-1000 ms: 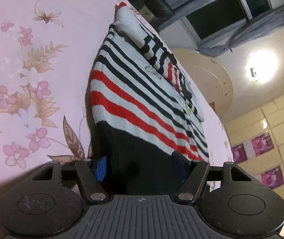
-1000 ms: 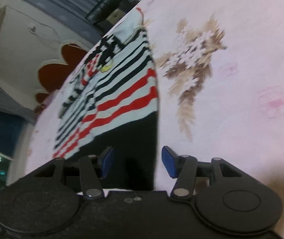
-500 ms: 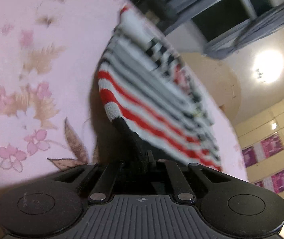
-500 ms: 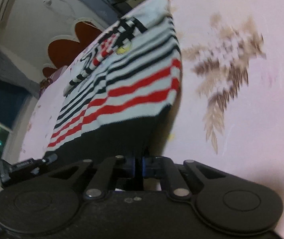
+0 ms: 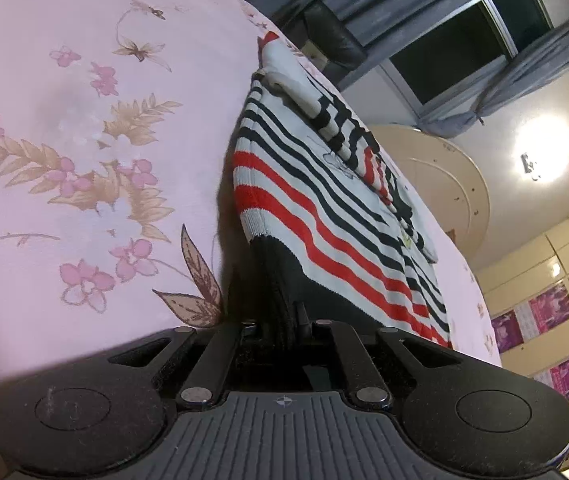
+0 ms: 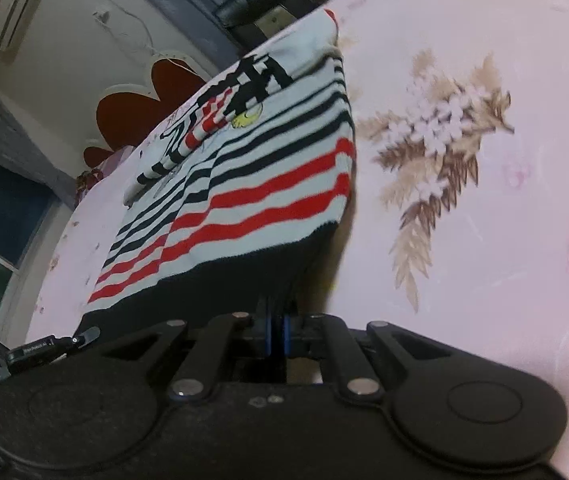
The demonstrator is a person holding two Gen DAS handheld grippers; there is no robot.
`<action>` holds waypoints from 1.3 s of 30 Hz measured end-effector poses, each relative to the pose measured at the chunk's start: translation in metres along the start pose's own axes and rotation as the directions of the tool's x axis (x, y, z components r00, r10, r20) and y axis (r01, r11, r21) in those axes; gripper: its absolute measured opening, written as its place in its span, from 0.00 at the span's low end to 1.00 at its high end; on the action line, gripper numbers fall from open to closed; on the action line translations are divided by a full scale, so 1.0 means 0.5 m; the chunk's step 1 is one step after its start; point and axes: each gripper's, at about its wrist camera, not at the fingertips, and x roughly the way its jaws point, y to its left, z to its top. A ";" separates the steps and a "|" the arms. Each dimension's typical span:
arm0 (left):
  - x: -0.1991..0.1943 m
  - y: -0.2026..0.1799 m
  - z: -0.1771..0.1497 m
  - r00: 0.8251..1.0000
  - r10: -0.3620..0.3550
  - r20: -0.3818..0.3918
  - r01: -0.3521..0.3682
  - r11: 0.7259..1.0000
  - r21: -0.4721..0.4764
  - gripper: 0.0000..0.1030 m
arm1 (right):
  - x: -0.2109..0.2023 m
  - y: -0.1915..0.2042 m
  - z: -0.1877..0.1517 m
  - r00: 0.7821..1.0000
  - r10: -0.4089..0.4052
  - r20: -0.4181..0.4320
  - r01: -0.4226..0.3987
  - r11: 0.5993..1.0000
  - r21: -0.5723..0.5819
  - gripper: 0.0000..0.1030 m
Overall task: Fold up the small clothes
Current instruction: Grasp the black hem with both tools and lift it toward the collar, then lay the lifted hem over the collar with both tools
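A small knitted sweater (image 5: 324, 200), white with red and black stripes and a black hem, lies on the pink flowered sheet (image 5: 64, 120). My left gripper (image 5: 284, 322) is shut on the hem's left corner, which is lifted off the sheet. In the right wrist view the sweater (image 6: 264, 184) shows again; my right gripper (image 6: 276, 332) is shut on the hem's right corner, also raised. The sleeves lie folded across the chest. The left gripper's tip (image 6: 36, 350) shows at the far left of the right wrist view.
The pink flowered sheet (image 6: 484, 160) spreads wide on both sides of the sweater. Beyond it are a headboard (image 6: 136, 108), a dark chair (image 5: 328, 36), curtains and a window (image 5: 456, 56).
Both grippers have closed from open onto the black hem's corners and lifted them off the sheet. The hem now hangs taut between them.
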 end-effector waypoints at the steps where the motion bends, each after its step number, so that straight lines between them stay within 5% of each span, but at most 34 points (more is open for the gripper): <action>1: 0.001 -0.007 0.001 1.000 -0.001 0.007 0.001 1.000 0.002 0.05 | -0.003 -0.002 0.005 1.000 -0.001 0.006 0.001 1.000 0.003 0.06; 11: -0.020 -0.100 0.121 0.986 -0.092 0.137 0.101 0.993 -0.057 0.05 | -0.036 0.051 0.132 0.989 0.021 0.146 -0.009 0.997 -0.080 0.06; 19: 0.086 -0.181 0.295 0.983 -0.103 0.152 0.106 0.994 -0.006 0.05 | 0.007 0.084 0.309 0.973 0.004 0.232 0.018 0.996 -0.092 0.06; 31: 0.395 -0.173 0.516 1.000 0.002 0.031 -0.003 0.999 0.040 0.05 | 0.261 0.047 0.568 0.982 -0.071 0.177 0.076 0.997 -0.024 0.06; 39: 0.509 -0.144 0.563 1.000 -0.016 -0.009 0.016 0.999 0.039 0.06 | 0.417 -0.010 0.626 0.987 -0.122 0.103 0.122 0.993 0.008 0.07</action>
